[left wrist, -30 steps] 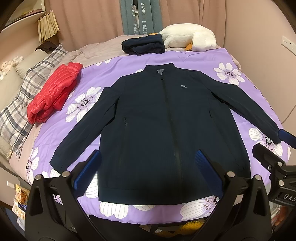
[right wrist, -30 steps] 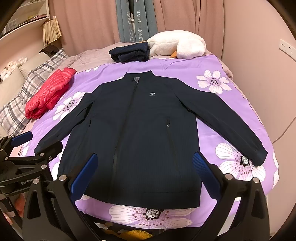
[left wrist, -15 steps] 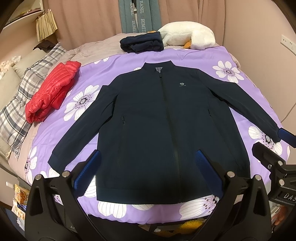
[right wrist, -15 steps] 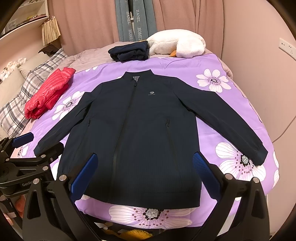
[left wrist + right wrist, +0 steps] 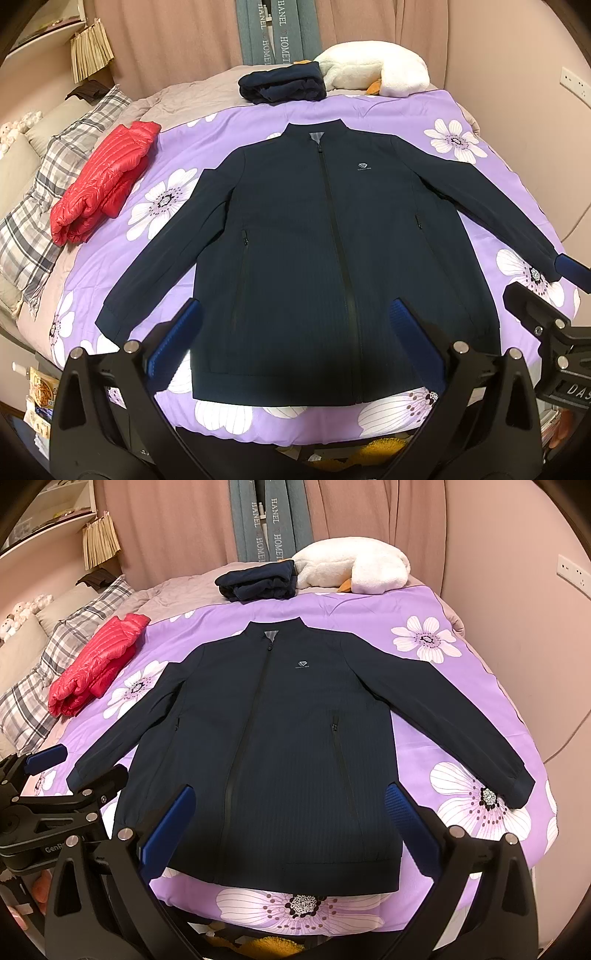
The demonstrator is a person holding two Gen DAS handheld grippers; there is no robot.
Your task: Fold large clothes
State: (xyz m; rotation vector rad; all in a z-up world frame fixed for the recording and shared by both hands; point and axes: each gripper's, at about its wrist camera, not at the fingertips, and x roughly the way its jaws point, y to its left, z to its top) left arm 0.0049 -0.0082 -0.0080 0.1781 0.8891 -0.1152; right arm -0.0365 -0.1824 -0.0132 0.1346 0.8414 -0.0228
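Both the left hand-held gripper [image 5: 291, 332] and right hand-held gripper [image 5: 288, 816] are hovering wide open and empty; grabbing only the navy jacket [image 5: 325, 251]'s slick top layer risks bunching the fold.

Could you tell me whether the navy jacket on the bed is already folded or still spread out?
Spread out: the navy jacket lies flat on the purple bedspread, front zipped, both sleeves angled outward.

Ahead of me I see a purple bedspread printed with white flowers [image 5: 207, 147]. A folded red quilted puffer jacket [image 5: 99, 188] lies at its left edge, beside a grey plaid pillow [image 5: 40, 206]. At the far end, a folded navy garment [image 5: 282, 86] touches a white plush goose [image 5: 373, 70].
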